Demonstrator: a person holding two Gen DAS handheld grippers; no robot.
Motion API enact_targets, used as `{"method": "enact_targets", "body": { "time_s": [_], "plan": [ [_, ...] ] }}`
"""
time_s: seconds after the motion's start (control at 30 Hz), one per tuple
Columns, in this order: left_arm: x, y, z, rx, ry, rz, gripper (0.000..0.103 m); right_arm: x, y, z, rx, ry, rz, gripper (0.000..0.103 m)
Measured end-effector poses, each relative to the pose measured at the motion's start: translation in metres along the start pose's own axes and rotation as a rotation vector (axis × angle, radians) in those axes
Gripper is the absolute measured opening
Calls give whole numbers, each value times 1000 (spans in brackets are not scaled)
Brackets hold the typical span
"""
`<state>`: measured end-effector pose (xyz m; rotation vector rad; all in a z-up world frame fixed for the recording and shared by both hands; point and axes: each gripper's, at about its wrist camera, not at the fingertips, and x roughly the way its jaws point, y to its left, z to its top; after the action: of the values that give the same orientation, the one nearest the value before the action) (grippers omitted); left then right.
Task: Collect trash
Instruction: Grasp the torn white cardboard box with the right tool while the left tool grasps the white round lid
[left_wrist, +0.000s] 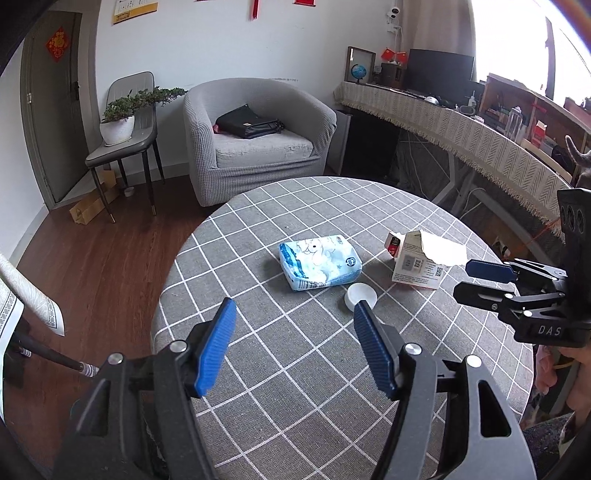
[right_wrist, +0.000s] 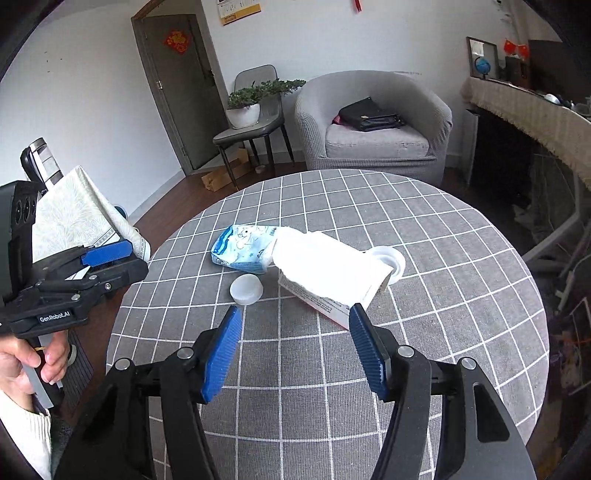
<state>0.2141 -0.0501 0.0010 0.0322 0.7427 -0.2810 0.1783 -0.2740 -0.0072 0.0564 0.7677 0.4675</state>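
Observation:
On the round checked table (left_wrist: 280, 369) lie a blue-and-white tissue pack (left_wrist: 319, 262), a small white cap (left_wrist: 361, 296) and a white carton (left_wrist: 415, 267) with a white tissue (left_wrist: 443, 251) draped over it. In the right wrist view the pack (right_wrist: 242, 249), cap (right_wrist: 246, 290), carton (right_wrist: 321, 302), tissue (right_wrist: 328, 266) and a white lid (right_wrist: 388, 260) behind the carton show. My left gripper (left_wrist: 293, 314) is open above the table, short of the cap. My right gripper (right_wrist: 295, 321) is open just before the carton; it also shows in the left wrist view (left_wrist: 476, 277).
A grey armchair (left_wrist: 255, 136) with a black bag stands beyond the table, a chair with a potted plant (left_wrist: 118, 122) to its left. A long cloth-covered desk (left_wrist: 461, 122) runs along the right. A patterned cloth (right_wrist: 77, 214) hangs at the table's left.

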Motion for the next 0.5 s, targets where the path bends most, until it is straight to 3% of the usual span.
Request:
{"method": "enact_targets", "body": {
  "time_s": [0.33,0.5],
  "plan": [
    [8,-10,2,-7,6,-11,69,-9,-19,-5,13,6,-11,58],
    [12,-14,3,1,11,-17,69,4,-36,-5,2,32,-52,46]
  ]
}}
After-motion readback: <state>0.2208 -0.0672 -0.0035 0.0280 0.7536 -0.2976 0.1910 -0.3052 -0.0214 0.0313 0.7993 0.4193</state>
